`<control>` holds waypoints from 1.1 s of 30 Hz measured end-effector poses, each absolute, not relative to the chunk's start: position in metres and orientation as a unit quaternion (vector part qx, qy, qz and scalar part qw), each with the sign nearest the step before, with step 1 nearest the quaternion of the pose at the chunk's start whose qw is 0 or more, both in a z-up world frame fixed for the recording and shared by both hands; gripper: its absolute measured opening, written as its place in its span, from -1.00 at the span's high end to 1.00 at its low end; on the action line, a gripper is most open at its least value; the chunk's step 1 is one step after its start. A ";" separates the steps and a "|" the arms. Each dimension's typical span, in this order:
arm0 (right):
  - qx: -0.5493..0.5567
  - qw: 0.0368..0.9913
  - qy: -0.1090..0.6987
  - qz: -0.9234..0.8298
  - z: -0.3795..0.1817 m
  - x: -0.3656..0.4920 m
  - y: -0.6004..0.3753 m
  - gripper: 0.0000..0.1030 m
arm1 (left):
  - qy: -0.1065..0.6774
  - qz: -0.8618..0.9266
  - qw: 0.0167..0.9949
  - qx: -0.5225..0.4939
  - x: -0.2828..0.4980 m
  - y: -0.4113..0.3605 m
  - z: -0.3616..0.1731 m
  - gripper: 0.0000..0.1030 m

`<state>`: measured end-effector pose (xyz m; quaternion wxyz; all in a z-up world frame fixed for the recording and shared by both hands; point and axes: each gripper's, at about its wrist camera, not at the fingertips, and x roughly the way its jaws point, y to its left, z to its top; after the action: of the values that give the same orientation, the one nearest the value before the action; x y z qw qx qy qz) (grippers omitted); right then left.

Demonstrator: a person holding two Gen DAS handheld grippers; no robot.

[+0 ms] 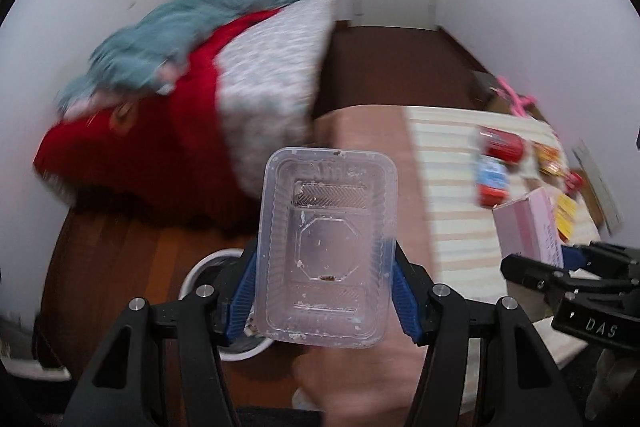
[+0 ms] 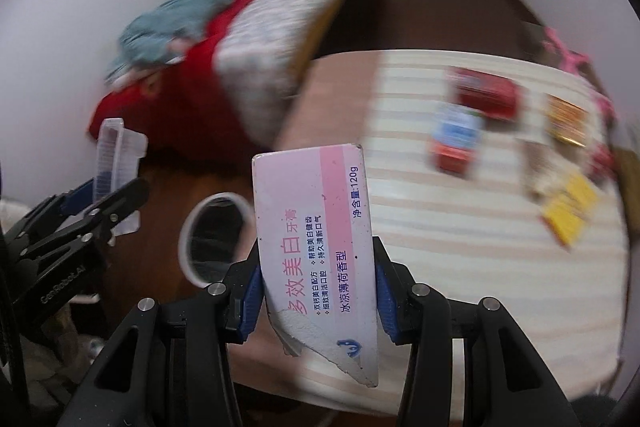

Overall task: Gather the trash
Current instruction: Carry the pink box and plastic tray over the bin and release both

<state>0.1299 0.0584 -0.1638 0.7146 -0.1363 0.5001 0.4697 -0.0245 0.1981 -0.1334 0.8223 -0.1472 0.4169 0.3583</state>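
Left hand-held gripper (image 1: 324,291) is clamped on a clear plastic food container (image 1: 326,251), blue pads on its two long side walls near the base end. Right hand-held gripper (image 2: 318,291) is clamped on a pink toothpaste box (image 2: 320,259), pads on its long edges near the torn lower end.

Landmark: the white trash bin (image 2: 216,239) on the wooden floor. Both items are in the air, above and just to the bed side of the bin; the container sits closer to it, partly over its rim in my left view.

Handling, my read:
- Container: very light, thin-walled, flexes under squeeze. Smooth plastic with crumbs and residue, so likely slippery. Grip on the ribbed side walls looks right; pinching harder would bow them and could pop it out.
- Toothpaste box: light cardboard, probably empty, stiff along its length but crushable across the faces. Torn corner is weak, so I'd hold above the tear, on the intact edges.

Neither is fragile; dropping into the bin is fine. The container is wide relative to the bin mouth, so I'd tip it in end first.

More wrappers (image 2: 568,215) lie on the striped bed (image 2: 440,267), well apart from the bin.
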 end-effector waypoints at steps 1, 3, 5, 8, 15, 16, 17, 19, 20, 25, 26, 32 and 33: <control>-0.141 0.703 0.502 0.484 -0.166 0.116 0.082 0.04 | 0.418 0.365 0.816 -0.160 -0.035 0.213 -0.137 -0.09; -0.150 0.685 0.505 0.503 -0.173 0.095 0.117 0.04 | 0.418 0.384 0.799 -0.198 -0.064 0.249 -0.150 -0.09; -0.165 0.661 0.517 0.518 -0.191 0.070 0.163 0.04 | 0.421 0.395 0.781 -0.239 -0.088 0.281 -0.169 -0.09; -0.195 0.632 0.536 0.526 -0.226 0.043 0.219 0.04 | 0.429 0.394 0.751 -0.311 -0.120 0.325 -0.207 -0.09; -0.263 0.583 0.577 0.508 -0.320 0.011 0.319 0.04 | 0.449 0.367 0.679 -0.451 -0.168 0.401 -0.311 -0.10; -0.273 0.577 0.583 0.502 -0.335 0.009 0.333 0.04 | 0.449 0.362 0.670 -0.467 -0.172 0.407 -0.321 -0.11; -0.276 0.575 0.587 0.498 -0.343 0.010 0.338 0.04 | 0.448 0.361 0.661 -0.482 -0.176 0.410 -0.332 -0.12; -0.288 0.563 0.599 0.491 -0.368 0.008 0.359 0.04 | 0.451 0.357 0.641 -0.507 -0.179 0.421 -0.353 -0.12; -0.296 0.558 0.605 0.485 -0.380 0.007 0.371 0.04 | 0.452 0.359 0.633 -0.516 -0.182 0.424 -0.362 -0.14; -0.310 0.526 0.626 0.486 -0.415 0.002 0.400 0.00 | 0.442 0.372 0.611 -0.541 -0.197 0.433 -0.377 -0.93; -0.315 0.523 0.626 0.485 -0.421 0.001 0.406 -0.01 | 0.445 0.380 0.609 -0.535 -0.198 0.433 -0.378 -0.93; -0.314 0.538 0.609 0.492 -0.425 0.004 0.409 -0.90 | 0.460 0.452 0.608 -0.463 -0.206 0.424 -0.364 -0.93; -0.315 0.539 0.605 0.494 -0.424 0.003 0.409 -1.00 | 0.459 0.461 0.607 -0.456 -0.209 0.423 -0.362 -0.93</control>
<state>0.0034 0.4087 -0.4244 0.5388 -0.3151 0.6050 0.4944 -0.2089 0.4228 -0.3621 0.6070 -0.4558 0.4594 0.4612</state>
